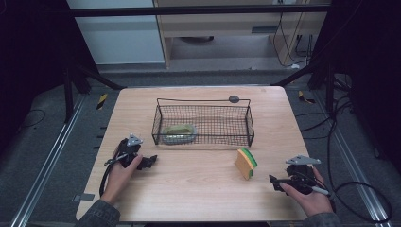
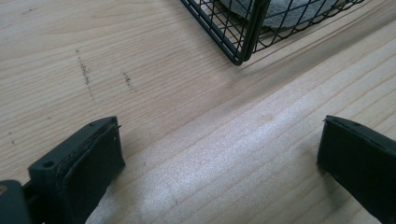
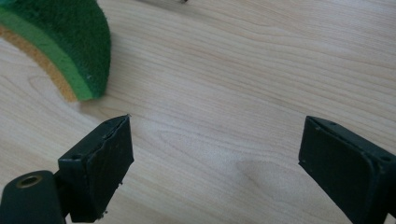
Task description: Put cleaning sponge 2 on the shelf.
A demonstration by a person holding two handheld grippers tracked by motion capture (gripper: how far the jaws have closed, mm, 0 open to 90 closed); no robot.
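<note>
Sponge (image 1: 246,163), orange with a green scouring layer, stands on edge on the wooden table (image 1: 198,194), right of centre and just in front of the right front corner of the wire basket (image 1: 203,124). It is not touching the basket. In the right gripper view its green and orange edge (image 3: 60,42) sits at upper left, ahead of the near jaw and apart from it, with bare wood between.

Right gripper (image 1: 275,181) is held low over the table near the front right edge, to the right of the sponge and near it, jaws pointing toward it. Jaws stand wide apart; nothing between them, only table grain.

Left gripper (image 1: 150,161) rests near the front left of the table, just in front of the left front corner of the basket. Jaws fully spread, nothing held. In the left gripper view the basket corner (image 2: 243,51) lies ahead of the jaws, well apart from both pads (image 2: 93,163).

Inside the basket, at its left end, lies a pale cloth-like item (image 1: 179,134) with a greenish top; what it is exactly cannot be told. Through the mesh in the left gripper view it reads as grey fabric (image 2: 285,16).
</note>
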